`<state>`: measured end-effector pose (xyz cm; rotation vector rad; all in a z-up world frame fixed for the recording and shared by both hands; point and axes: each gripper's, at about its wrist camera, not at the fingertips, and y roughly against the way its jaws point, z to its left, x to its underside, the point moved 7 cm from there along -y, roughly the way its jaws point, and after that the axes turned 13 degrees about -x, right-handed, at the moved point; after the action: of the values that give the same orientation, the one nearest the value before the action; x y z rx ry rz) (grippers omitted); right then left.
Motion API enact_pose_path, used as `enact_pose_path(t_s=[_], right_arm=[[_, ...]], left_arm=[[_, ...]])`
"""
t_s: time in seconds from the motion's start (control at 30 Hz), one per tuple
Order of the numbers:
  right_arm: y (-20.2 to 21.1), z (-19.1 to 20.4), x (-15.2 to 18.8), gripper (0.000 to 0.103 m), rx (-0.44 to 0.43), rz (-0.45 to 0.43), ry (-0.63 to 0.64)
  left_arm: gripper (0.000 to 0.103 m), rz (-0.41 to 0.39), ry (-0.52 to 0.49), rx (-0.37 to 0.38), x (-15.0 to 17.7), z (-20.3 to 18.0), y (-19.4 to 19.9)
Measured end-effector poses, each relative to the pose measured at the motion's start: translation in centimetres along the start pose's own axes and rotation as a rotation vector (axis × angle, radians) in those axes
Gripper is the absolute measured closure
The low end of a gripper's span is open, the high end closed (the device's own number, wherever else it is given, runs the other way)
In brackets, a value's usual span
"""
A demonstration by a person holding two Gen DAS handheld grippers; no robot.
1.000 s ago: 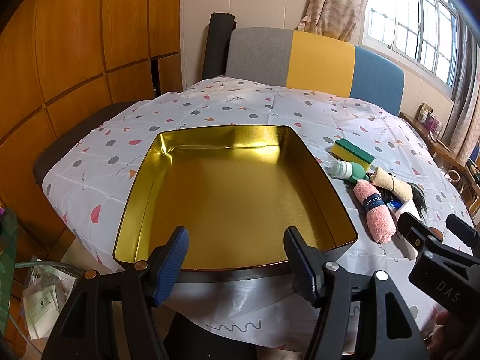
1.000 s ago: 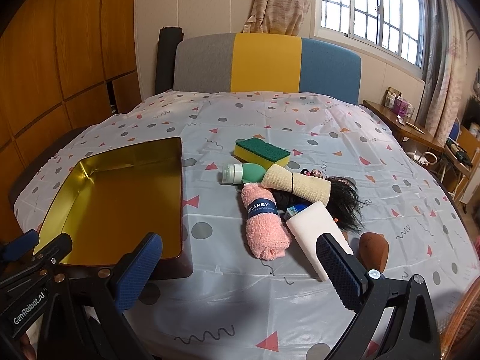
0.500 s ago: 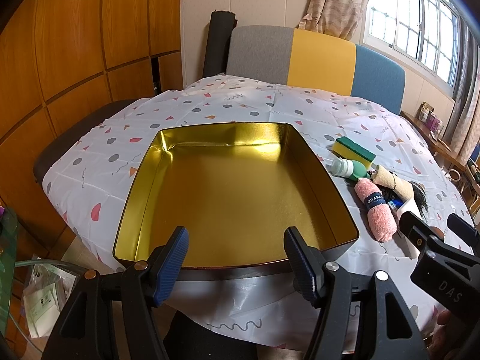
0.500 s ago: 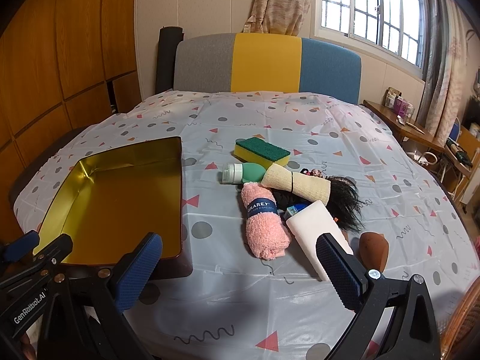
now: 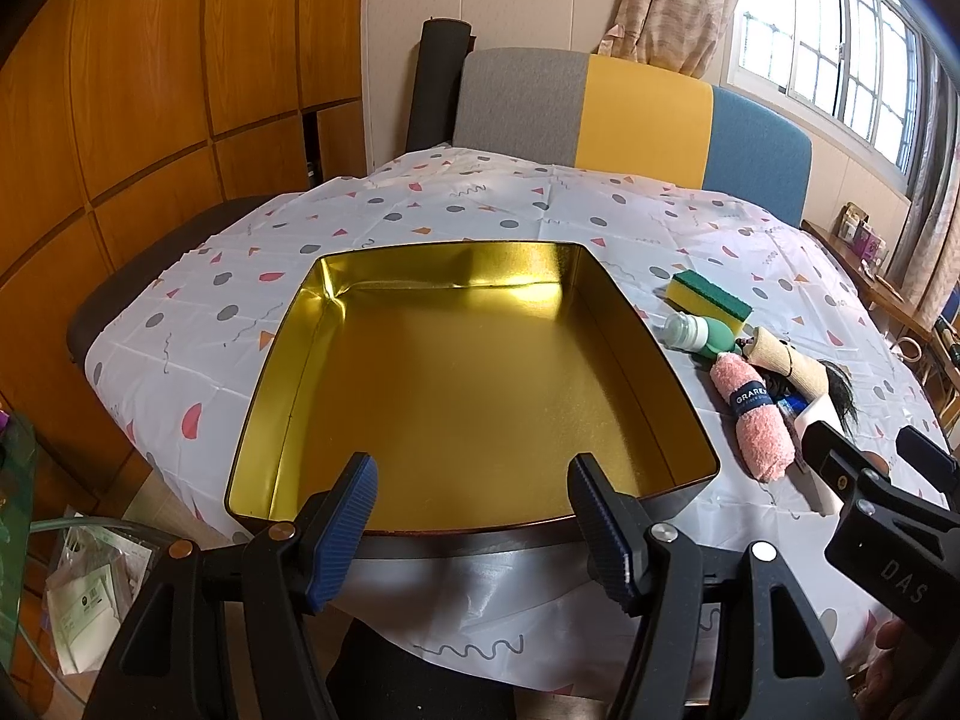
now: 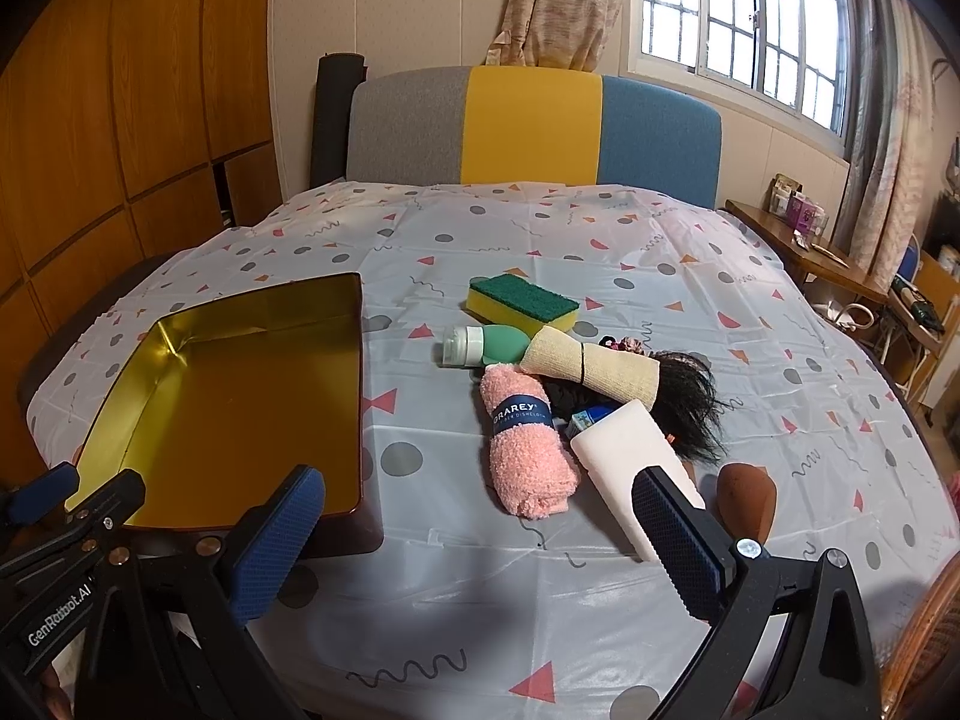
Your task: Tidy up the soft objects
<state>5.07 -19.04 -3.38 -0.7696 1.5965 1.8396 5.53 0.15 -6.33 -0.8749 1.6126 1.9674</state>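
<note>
An empty gold tin tray [image 5: 468, 384] [image 6: 228, 408] sits on the patterned tablecloth at the left. To its right lies a pile: a rolled pink towel [image 6: 525, 444] [image 5: 756, 420], a yellow-green sponge [image 6: 522, 303] [image 5: 711, 297], a green squeeze bottle [image 6: 486, 345], a beige cloth roll [image 6: 591, 363], a black hair piece [image 6: 690, 396], a white bottle [image 6: 630, 468] and a brown sponge [image 6: 747, 495]. My left gripper [image 5: 471, 516] is open and empty at the tray's near rim. My right gripper [image 6: 474, 540] is open and empty, just short of the pink towel.
A grey, yellow and blue chair back [image 6: 534, 126] stands behind the table. Wooden cabinets [image 5: 150, 90] fill the left wall. A side shelf [image 6: 828, 252] with small items stands at the right under the window. Bags lie on the floor at lower left [image 5: 78, 588].
The left gripper view has shifted slightly, the tray sitting a bit higher in frame. The right gripper has not visibly moved. Nothing was grasped.
</note>
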Motion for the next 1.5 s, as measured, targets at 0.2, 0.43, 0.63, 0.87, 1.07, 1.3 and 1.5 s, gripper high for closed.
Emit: enact_pose_path(t_s=[0.2, 0.43, 0.63, 0.87, 1.07, 1.3, 1.5], right_arm=[[0.0, -0.3, 0.2, 0.000, -0.001, 0.001, -0.003], [-0.3, -1.6, 0.0, 0.000, 0.009, 0.009, -0.017], [0.1, -4.7, -1.0, 0.000, -0.048, -0.002, -0.078], [1.1, -15.8, -2.0, 0.000, -0.077, 0.021, -0.338], [1.5, -23.2, -1.0, 0.000, -0.001, 0.026, -0.443], [2.5, -27.1, -0.3, 0.000, -0.067, -0.096, -0.597], [4.0, -27.2, -0.6, 0.000, -0.113, -0.202, -0.639]], left_arm=[[0.036, 0.000, -0.014, -0.001, 0.0, -0.4, 0.0], [0.036, -0.017, -0.059, 0.028, -0.2, -1.8, 0.4], [0.031, -0.017, -0.118, 0.190, -0.9, -4.6, 1.4], [0.028, -0.009, -0.199, 0.337, -2.4, -10.0, 2.6], [0.028, 0.079, -0.287, 0.437, -2.5, -14.8, 2.3], [0.030, 0.264, -0.345, 0.541, -0.6, -21.4, 1.1], [0.030, 0.425, -0.338, 0.619, 1.6, -26.9, 0.4]])
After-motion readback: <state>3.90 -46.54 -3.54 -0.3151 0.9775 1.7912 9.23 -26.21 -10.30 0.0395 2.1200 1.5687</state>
